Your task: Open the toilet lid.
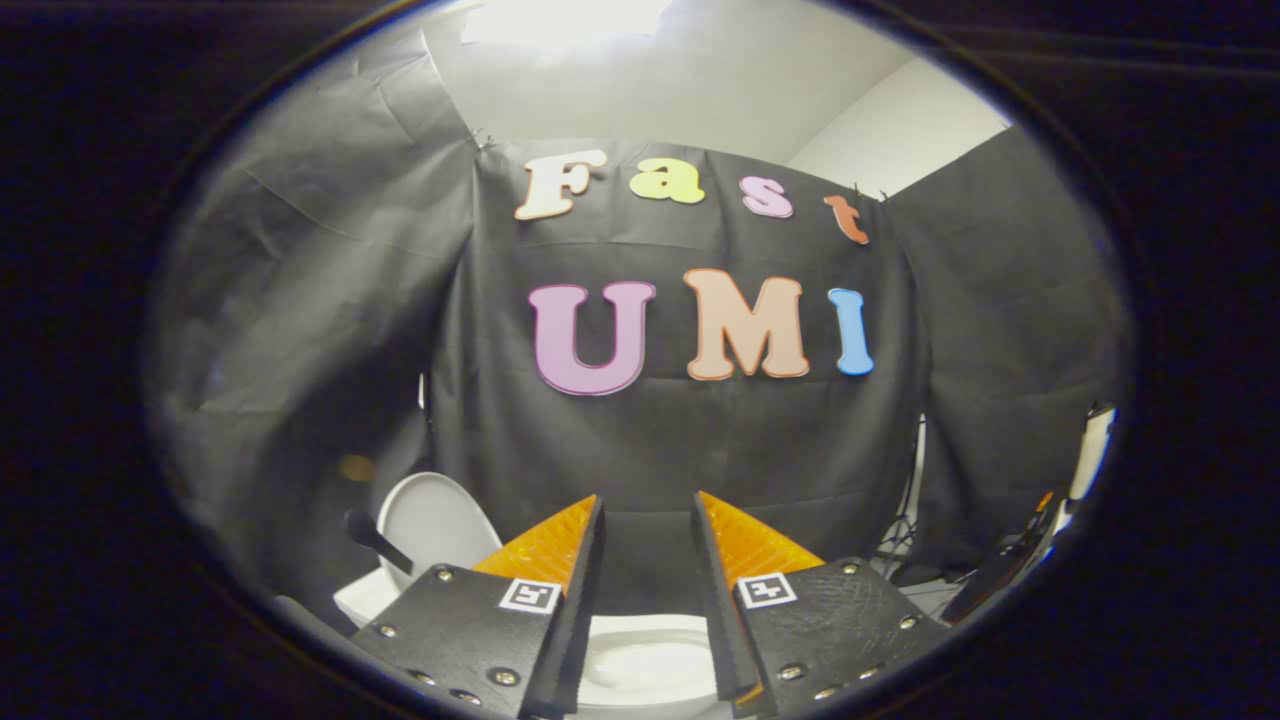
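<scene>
The white toilet lid stands raised, to the left of my fingers and a little beyond them. A dark handle-like piece sticks out in front of the lid. Below the gap between the fingers I see the white toilet seat and bowl. My gripper is open, its fingers apart with nothing between them, and it is held above the bowl facing the black cloth wall. The fingers touch neither the lid nor the seat.
The black cloth wall hangs close behind the toilet. To the right of the fingers stand thin stand legs, some dark equipment and a white panel. A white wall and ceiling show above the cloth.
</scene>
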